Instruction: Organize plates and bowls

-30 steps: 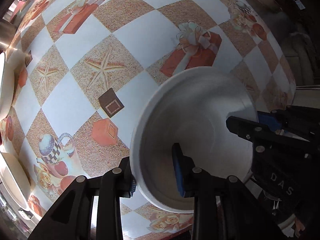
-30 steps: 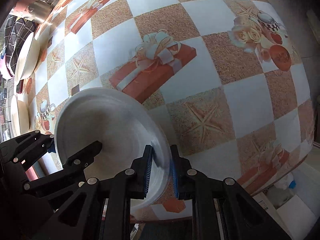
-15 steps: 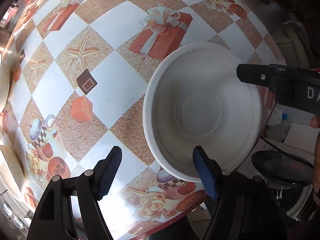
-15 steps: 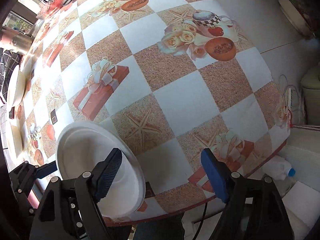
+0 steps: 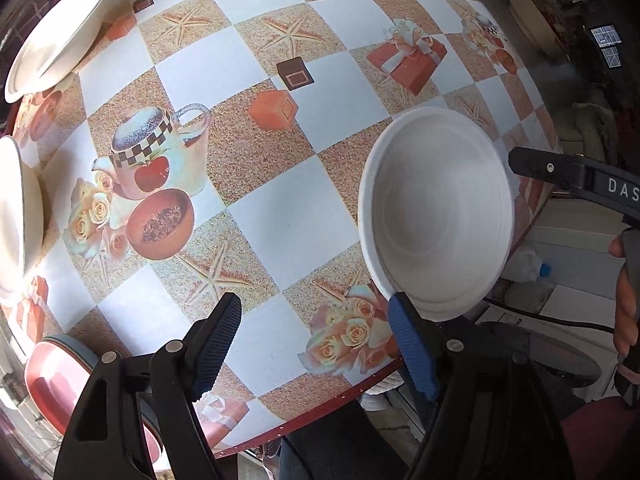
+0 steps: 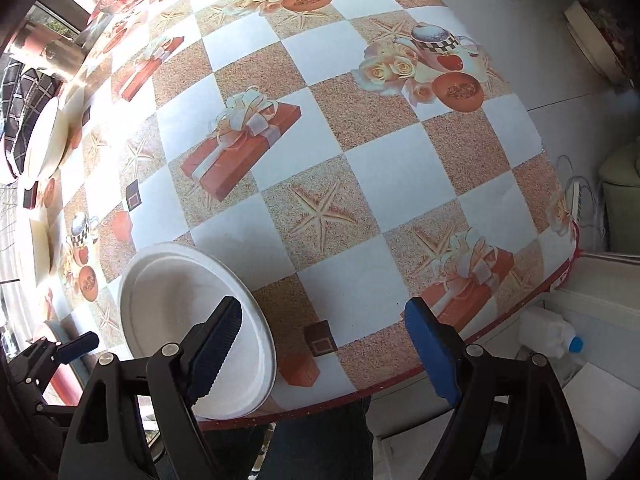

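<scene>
Both jaws parted, bowl (image 5: 436, 216) outside them, on tablecloth (image 5: 272, 216).

The left wrist view's left edge is cutting off a cream plate (image 5: 20, 208) and a pink tray (image 5: 52, 392) at the worktop's (image 5: 280, 208) near-left corner. The right finger (image 5: 412, 344) is hiding the white bowl's (image 5: 436, 216) near rim.

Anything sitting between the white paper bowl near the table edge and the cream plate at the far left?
No objects: the left wrist view shows only printed tablecloth between the white paper bowl and the cream plate.
</scene>
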Available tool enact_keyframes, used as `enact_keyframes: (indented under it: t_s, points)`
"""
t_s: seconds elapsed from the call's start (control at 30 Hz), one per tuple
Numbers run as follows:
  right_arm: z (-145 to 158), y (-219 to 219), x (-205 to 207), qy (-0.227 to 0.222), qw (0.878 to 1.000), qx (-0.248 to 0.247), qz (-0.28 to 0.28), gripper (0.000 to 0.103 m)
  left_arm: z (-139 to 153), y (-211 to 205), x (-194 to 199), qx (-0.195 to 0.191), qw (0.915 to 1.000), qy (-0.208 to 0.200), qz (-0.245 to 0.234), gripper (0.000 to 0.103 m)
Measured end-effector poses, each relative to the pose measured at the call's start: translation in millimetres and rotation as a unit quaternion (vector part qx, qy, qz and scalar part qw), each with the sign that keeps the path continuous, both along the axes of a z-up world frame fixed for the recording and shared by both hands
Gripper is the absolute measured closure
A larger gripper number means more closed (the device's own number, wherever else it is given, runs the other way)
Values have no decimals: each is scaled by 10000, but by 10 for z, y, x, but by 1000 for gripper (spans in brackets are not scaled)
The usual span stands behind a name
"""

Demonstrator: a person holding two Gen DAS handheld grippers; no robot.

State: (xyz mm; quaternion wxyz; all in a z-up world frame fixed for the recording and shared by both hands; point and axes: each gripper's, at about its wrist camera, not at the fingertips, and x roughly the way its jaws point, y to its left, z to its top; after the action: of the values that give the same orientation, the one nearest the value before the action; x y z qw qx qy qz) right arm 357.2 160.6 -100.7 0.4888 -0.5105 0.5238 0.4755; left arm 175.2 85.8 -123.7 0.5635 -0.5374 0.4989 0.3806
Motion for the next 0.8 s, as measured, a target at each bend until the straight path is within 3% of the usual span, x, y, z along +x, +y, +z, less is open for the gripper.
enact_keyframes:
  t_s: [0.17, 0.43, 0.8]
  points:
    - [154, 9, -391, 20, 9990, 208, 389, 18, 177, 210, -43, 388, 9992, -103, 81, 24]
    - [369, 180, -923, 416, 9934, 227, 1047, 18, 373, 243, -772, 803, 9930, 182, 851, 24]
    - [196, 278, -2084, 896, 9779, -175, 1879, 18, 396, 202, -1960, 957, 9642, 843, 2324, 24]
